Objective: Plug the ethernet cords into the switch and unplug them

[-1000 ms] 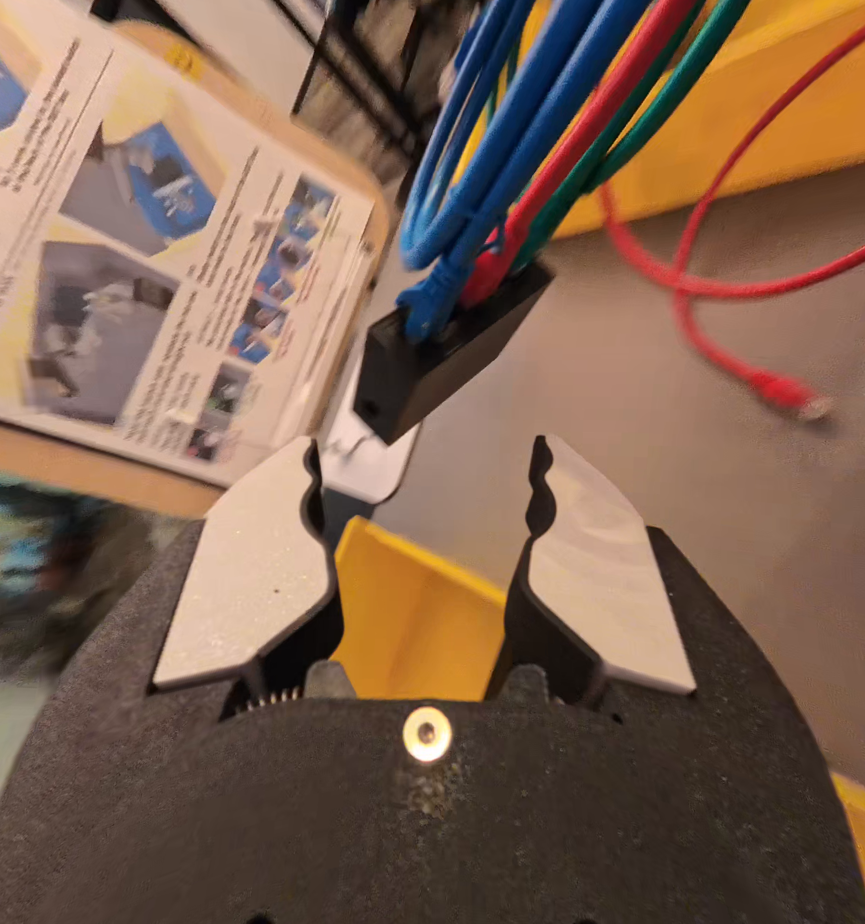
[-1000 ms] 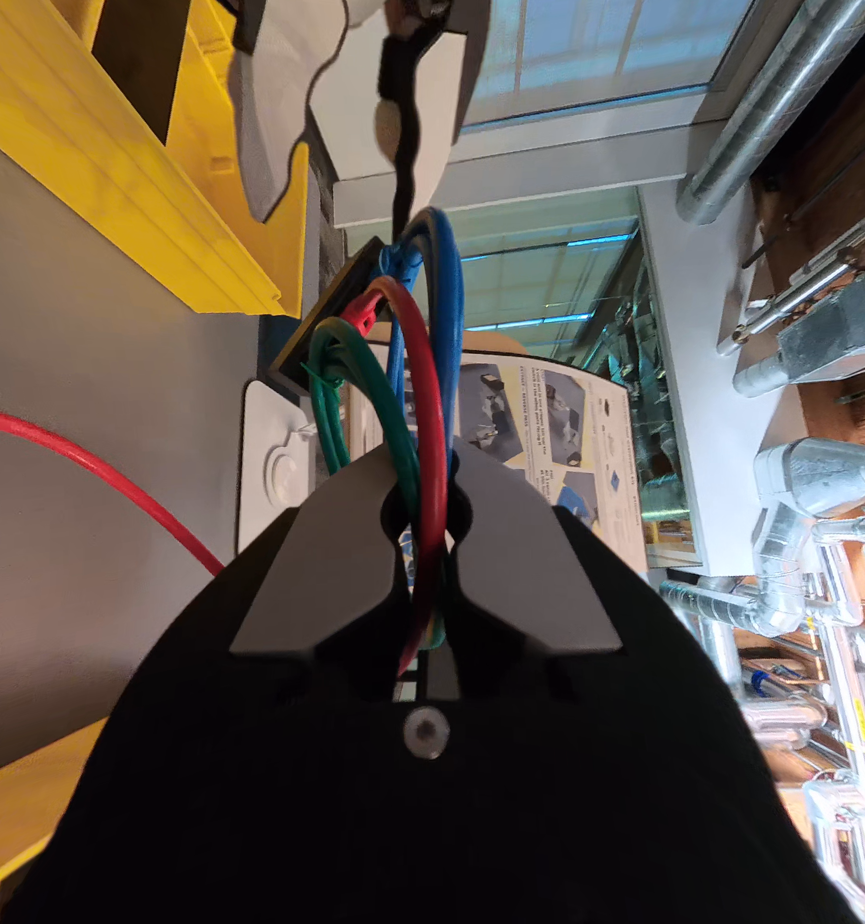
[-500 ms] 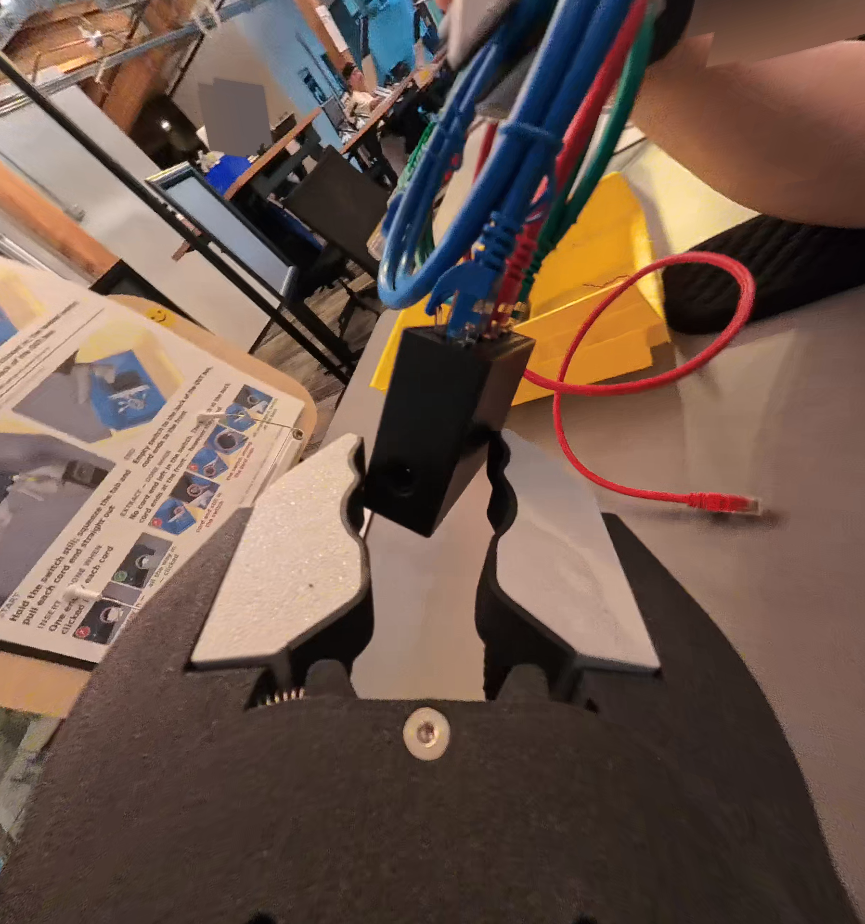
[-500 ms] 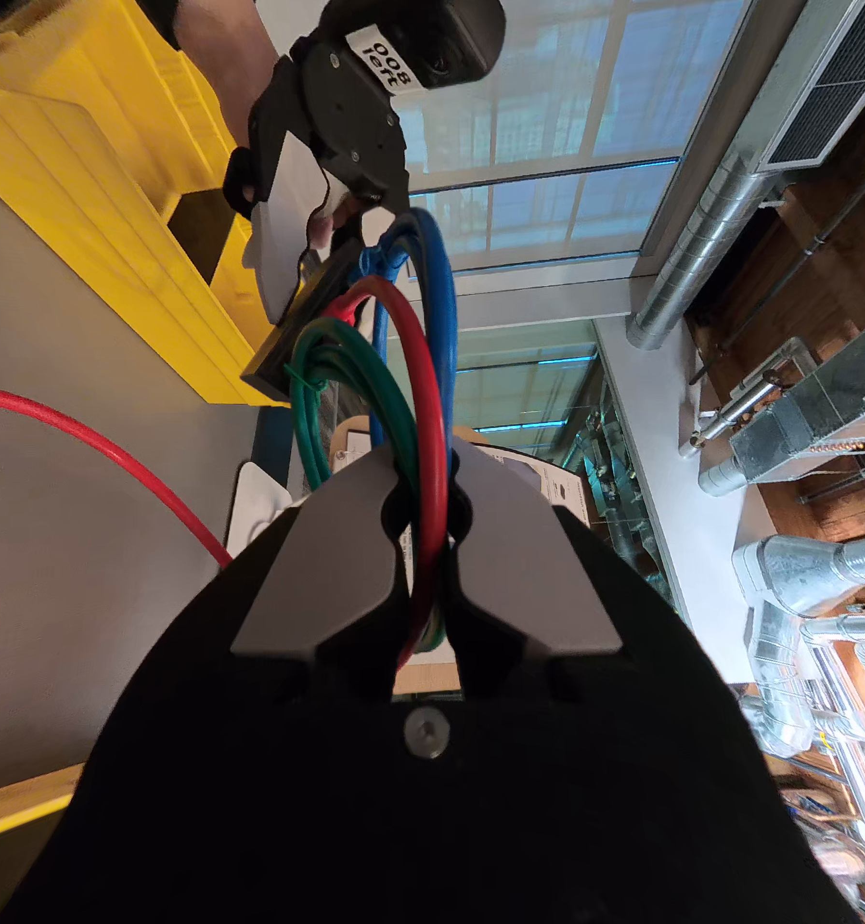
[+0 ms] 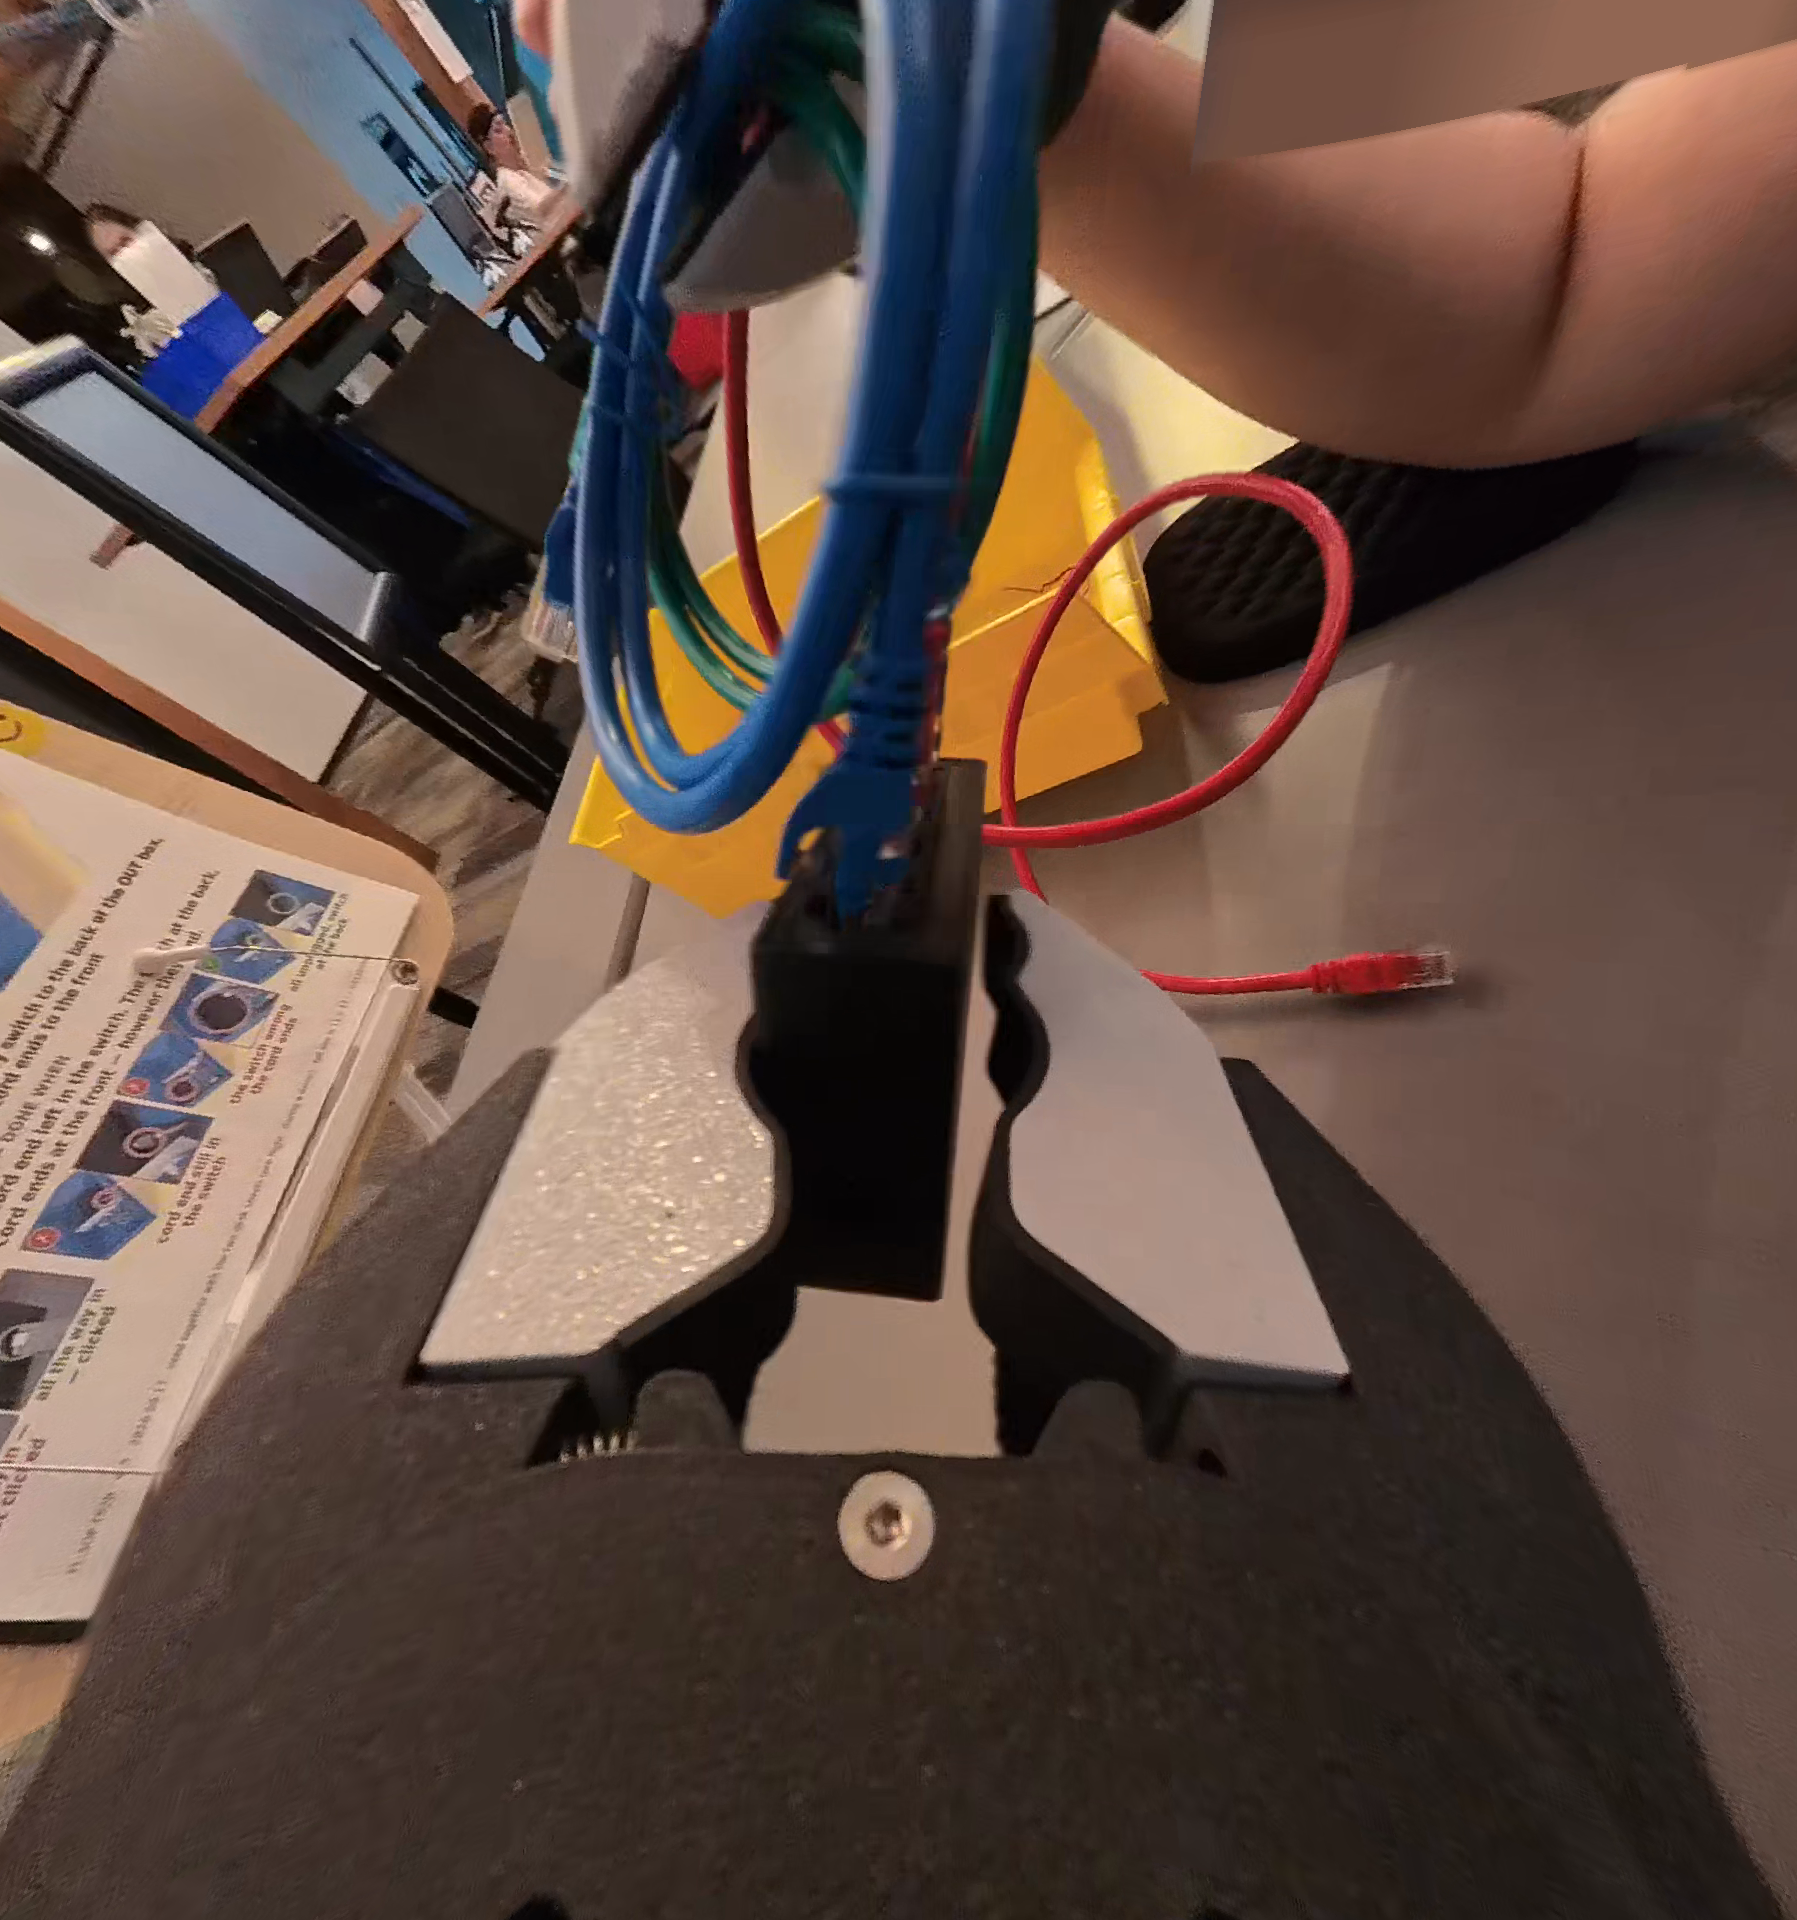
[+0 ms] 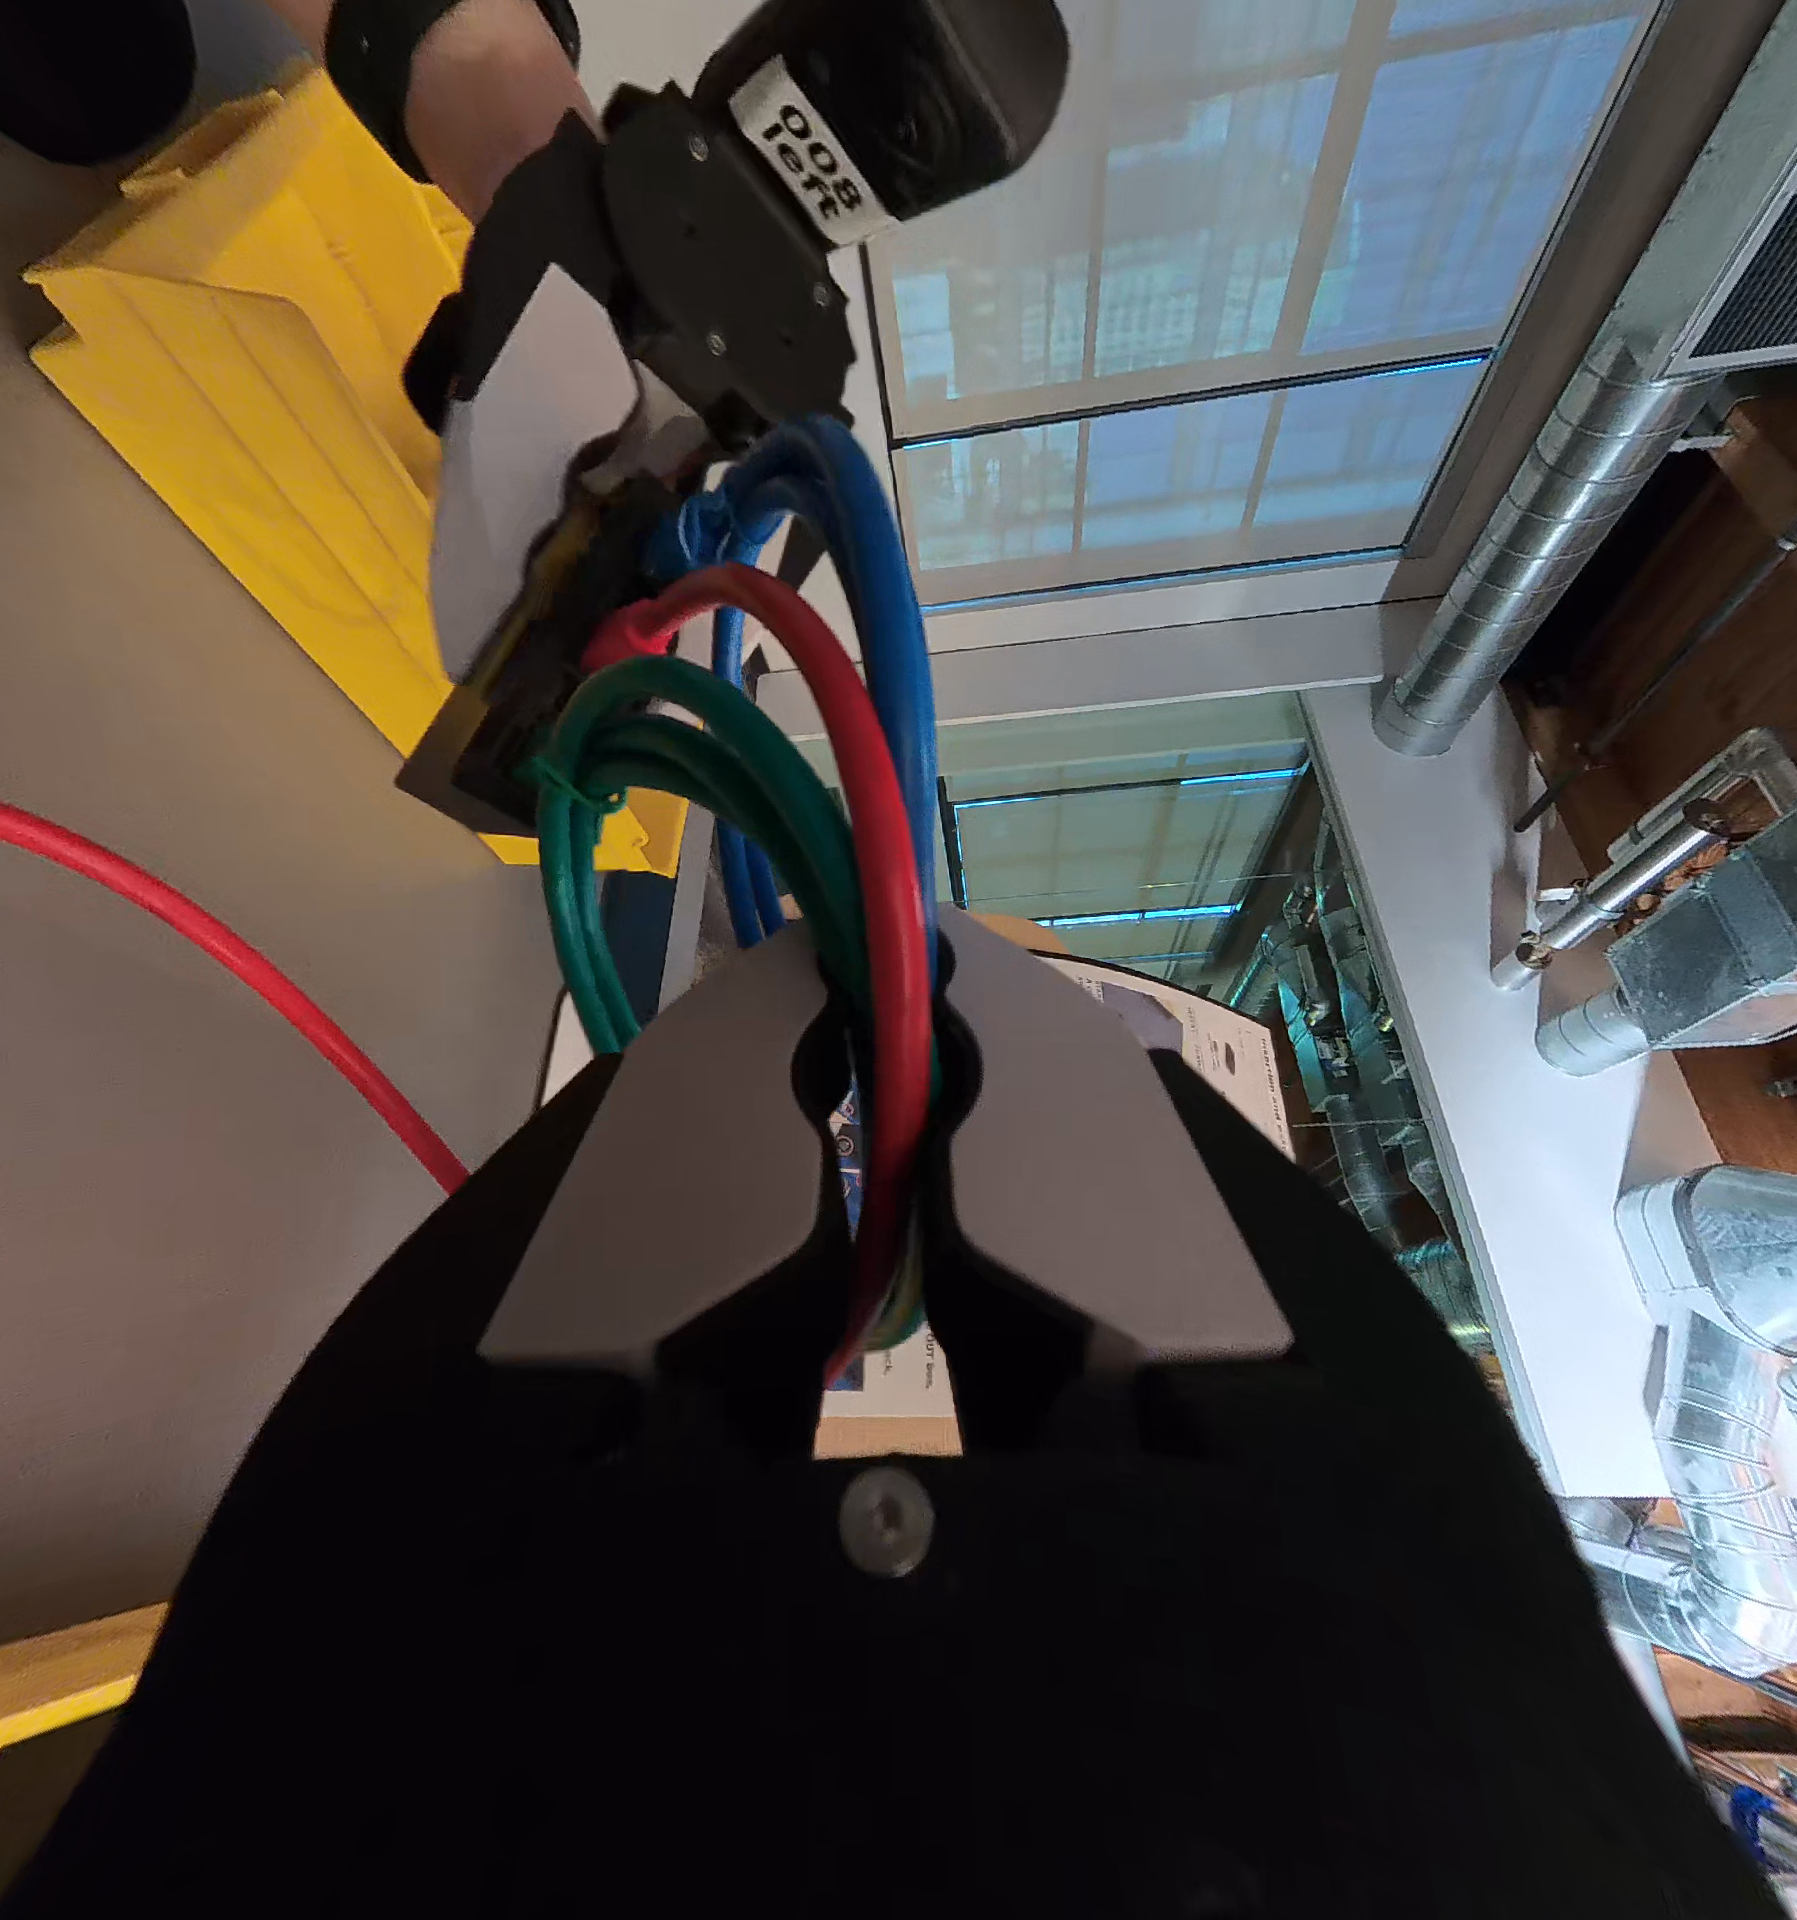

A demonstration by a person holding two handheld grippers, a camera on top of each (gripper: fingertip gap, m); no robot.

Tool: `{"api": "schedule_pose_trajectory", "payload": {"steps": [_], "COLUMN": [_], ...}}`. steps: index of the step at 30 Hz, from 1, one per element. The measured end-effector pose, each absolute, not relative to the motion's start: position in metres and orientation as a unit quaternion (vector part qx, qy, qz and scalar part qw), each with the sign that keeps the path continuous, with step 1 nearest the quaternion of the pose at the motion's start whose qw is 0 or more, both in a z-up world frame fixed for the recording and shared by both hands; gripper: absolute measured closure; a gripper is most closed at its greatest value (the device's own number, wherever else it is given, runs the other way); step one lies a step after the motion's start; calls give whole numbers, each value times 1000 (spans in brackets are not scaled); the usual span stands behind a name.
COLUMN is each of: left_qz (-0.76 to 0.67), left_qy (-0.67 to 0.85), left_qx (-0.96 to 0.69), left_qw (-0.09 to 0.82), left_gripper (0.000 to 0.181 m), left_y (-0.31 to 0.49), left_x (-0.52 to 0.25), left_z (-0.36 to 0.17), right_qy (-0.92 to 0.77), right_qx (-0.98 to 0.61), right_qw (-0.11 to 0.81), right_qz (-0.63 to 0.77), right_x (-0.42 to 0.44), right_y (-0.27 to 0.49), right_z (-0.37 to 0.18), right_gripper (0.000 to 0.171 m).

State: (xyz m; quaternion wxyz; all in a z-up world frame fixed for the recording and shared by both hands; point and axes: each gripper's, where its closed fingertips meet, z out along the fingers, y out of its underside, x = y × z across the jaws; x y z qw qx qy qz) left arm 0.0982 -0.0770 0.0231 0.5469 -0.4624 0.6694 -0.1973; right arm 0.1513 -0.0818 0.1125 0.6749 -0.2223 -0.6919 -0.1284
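Note:
The black switch hangs in the air with blue cords, green cords and a red one plugged into its top. My left gripper has its two fingers closed against the switch's sides. In the right wrist view the switch shows partly behind a left finger. My right gripper is shut on the bundle of red, green and blue cords a short way above the switch. One loose red cord lies on the grey table, its plug free.
A yellow bin lies on the table behind the switch, and it also shows in the right wrist view. A printed instruction sheet lies on a board to the left. A person's arm rests on a black pad at the back right. Spacing between my two grippers at the tips: around 11 cm.
My left gripper has moved up around the switch and its jaws have narrowed from wide open to touching it. My right gripper has kept its hold on the cord bundle.

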Motion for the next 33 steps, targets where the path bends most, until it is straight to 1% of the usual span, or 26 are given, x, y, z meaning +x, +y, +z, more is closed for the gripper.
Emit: {"api": "schedule_pose_trajectory", "payload": {"steps": [1,2,4,5,7,11,13,15,18,19,20,25,30,33], "left_qz": [-187,-172,-138,-130,-131,-127,-121,-122,-107,-95,-88,-58,18,115], "left_qy": [674,675,674,667,666,657,648,650,641,640,645,651,641,624], "left_qx": [-461,-468,-480,-475,-469,-468,-472,-471,-458,-454,-454,-477,-498,-508], "left_qw": [547,543,544,559,565,577,585,584,607,612,609,587,584,582], "left_gripper": [129,122,127,139,148,148,140,138,133,133,139,150,151,151], "left_y": [-77,-75,-69,-66,-66,-62,-59,-61,-61,-61,-61,-56,-42,-26], "left_x": [99,101,102,103,104,106,107,108,110,109,109,102,93,82], "left_z": [18,13,8,11,11,7,7,8,15,16,16,13,14,18], "right_qy": [-691,-690,-689,-689,-684,-683,-682,-681,-678,-677,-676,-677,-674,-670], "right_qx": [-224,-224,-224,-225,-220,-219,-219,-219,-217,-217,-216,-216,-232,-258], "right_qw": [675,676,676,677,683,683,683,684,690,690,692,690,688,681], "right_qz": [-127,-129,-133,-132,-131,-138,-142,-139,-134,-132,-133,-137,-138,-145], "right_x": [151,151,151,151,151,151,151,151,153,154,154,153,155,157], "right_y": [-81,-80,-77,-76,-76,-74,-73,-73,-75,-75,-75,-71,-59,-41], "right_z": [112,112,111,110,112,111,110,111,113,113,114,110,103,94], "right_gripper": [160,161,160,160,160,160,161,160,160,159,159,159,156,152]}}
